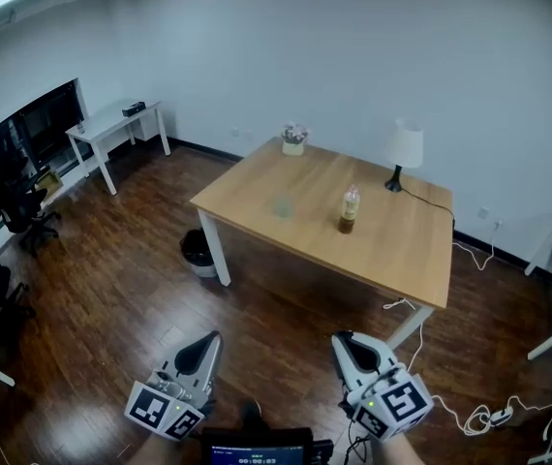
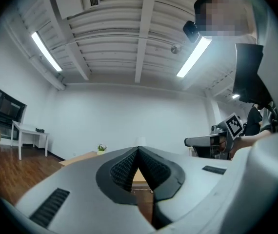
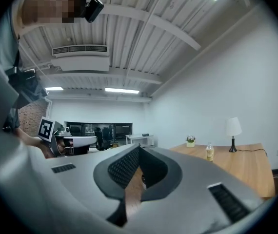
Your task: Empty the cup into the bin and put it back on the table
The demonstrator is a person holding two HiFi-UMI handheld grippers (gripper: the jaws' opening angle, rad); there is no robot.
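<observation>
Nothing done yet: cup (image 1: 282, 205) on the surface (image 1: 392, 250), bin (image 1: 197, 251) on the floor at its near-left corner, left gripper (image 1: 209, 339) and right gripper (image 1: 340, 340) well short, fingers together, empty (cup contents unreadable).

Quantities: one wooden table (image 1: 392, 245), one cup (image 1: 282, 205), one bottle (image 1: 350, 211), one lamp (image 1: 404, 148), one potted plant (image 1: 294, 139), one bin (image 1: 197, 251), two grippers: left gripper (image 1: 214, 337), right gripper (image 1: 338, 338).
</observation>
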